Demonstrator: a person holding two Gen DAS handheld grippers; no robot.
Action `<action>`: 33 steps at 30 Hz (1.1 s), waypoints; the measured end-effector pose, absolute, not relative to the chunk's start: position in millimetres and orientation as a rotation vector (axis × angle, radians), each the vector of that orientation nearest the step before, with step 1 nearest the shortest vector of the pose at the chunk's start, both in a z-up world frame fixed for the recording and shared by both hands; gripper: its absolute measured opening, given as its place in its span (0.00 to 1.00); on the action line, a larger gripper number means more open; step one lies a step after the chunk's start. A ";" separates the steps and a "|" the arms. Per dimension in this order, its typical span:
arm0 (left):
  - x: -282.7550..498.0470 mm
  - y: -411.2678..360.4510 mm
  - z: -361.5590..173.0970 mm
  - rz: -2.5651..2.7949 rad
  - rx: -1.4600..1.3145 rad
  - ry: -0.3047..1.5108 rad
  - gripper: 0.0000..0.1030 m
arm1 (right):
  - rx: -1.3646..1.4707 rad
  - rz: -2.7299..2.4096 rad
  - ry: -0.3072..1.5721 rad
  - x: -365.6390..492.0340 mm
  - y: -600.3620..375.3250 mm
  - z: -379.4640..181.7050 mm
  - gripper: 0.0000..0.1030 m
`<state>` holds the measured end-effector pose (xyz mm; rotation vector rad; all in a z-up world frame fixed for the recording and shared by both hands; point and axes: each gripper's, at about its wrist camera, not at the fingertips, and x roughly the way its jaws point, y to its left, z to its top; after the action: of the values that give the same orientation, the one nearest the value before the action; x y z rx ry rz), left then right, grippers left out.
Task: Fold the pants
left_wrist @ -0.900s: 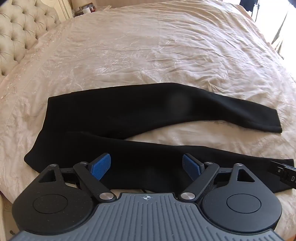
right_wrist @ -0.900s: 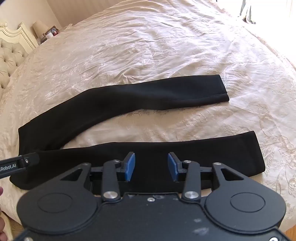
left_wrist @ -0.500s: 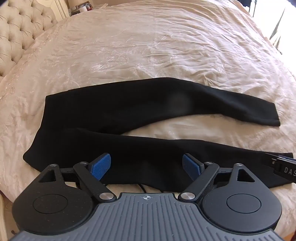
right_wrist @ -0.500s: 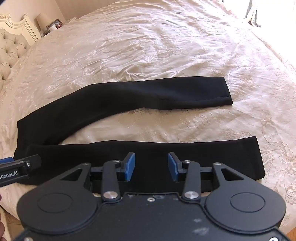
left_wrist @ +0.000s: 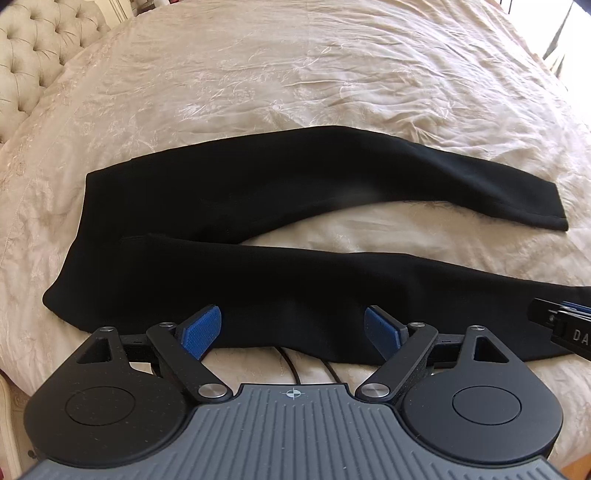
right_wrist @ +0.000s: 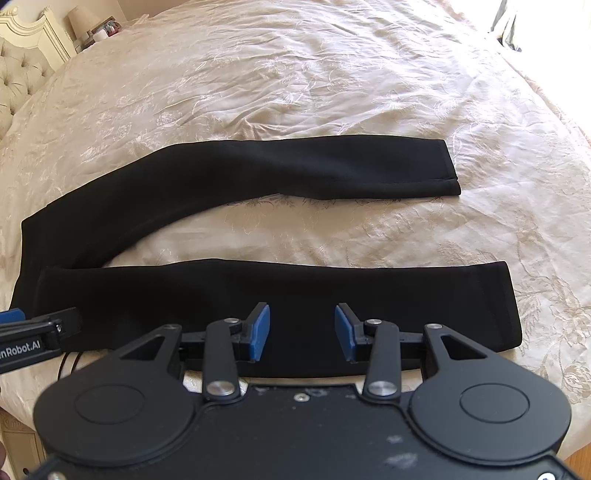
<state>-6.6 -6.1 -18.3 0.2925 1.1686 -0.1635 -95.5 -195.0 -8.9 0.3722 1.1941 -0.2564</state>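
Black pants (left_wrist: pixel 229 206) lie flat on the cream bedspread (left_wrist: pixel 295 81), waist at the left, both legs spread apart toward the right. In the right wrist view the same pants (right_wrist: pixel 280 170) show their two hems at the right. My left gripper (left_wrist: pixel 291 328) hovers over the near leg close to the waist, jaws wide open, nothing between the blue pads. My right gripper (right_wrist: pixel 302 332) hangs over the near leg's lower half, open and holding nothing. Each gripper's tip shows at the other view's edge.
A tufted headboard (left_wrist: pixel 33 62) stands at the far left. A lamp and small items (right_wrist: pixel 96 26) sit on a bedside stand beyond it. Thin black cables (left_wrist: pixel 291 365) run over the bed's near edge under the left gripper. Bright window light falls at the right.
Both views have shifted slightly forward over the pants; the near leg sits a bit closer under the fingers. Neither gripper's jaws changed.
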 end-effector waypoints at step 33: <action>4.3 -20.4 -40.2 -0.152 0.302 1.237 0.81 | 0.432 -0.235 1.219 -79.2 -218.5 -37.2 0.41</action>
<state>4.3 -20.4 -40.2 0.3023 1.2366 -0.1519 -79.2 -218.5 -37.2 0.4319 1.2193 -0.2354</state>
